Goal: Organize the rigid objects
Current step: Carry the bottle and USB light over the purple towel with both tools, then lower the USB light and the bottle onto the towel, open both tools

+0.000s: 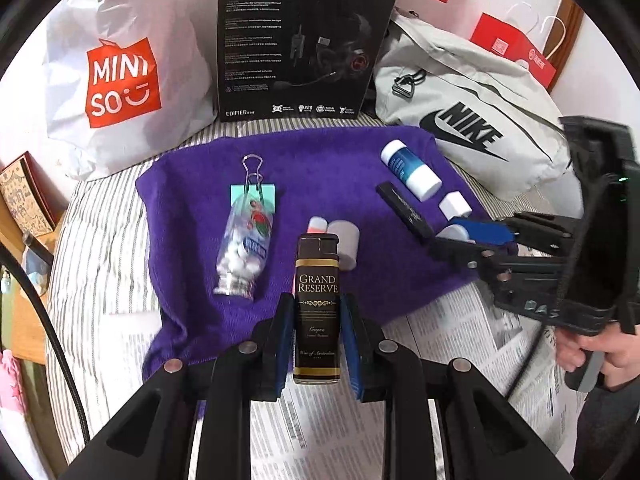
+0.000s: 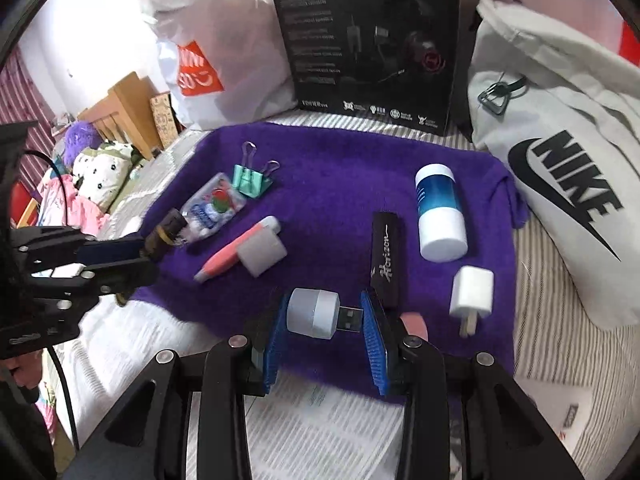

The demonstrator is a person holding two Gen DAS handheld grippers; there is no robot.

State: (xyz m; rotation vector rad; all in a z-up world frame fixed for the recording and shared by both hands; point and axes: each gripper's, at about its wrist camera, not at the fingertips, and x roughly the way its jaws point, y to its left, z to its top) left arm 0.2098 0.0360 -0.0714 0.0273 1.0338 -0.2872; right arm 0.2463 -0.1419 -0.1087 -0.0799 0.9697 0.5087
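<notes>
On the bed, the left tool is clamped on a small dark bottle labelled "Grand Reserve", held over the near edge of the purple towel. Just left of it a clear bottle of white tablets lies against a mint binder clip; a pink marker and a grey block lie in the middle. To set the bottle down well, I would lower it squarely into bare towel, clear of these neighbours, and let go only once it rests. The right tool stands apart around a small white USB light, its pads not visibly pressing it. Further right lie a black "Horizon" stick, a blue-and-white bottle and a white plug. Behind stand a "Miniso" bag, an "Edifier" "Hecate" "G2" headset box and a "Nike" bag.
</notes>
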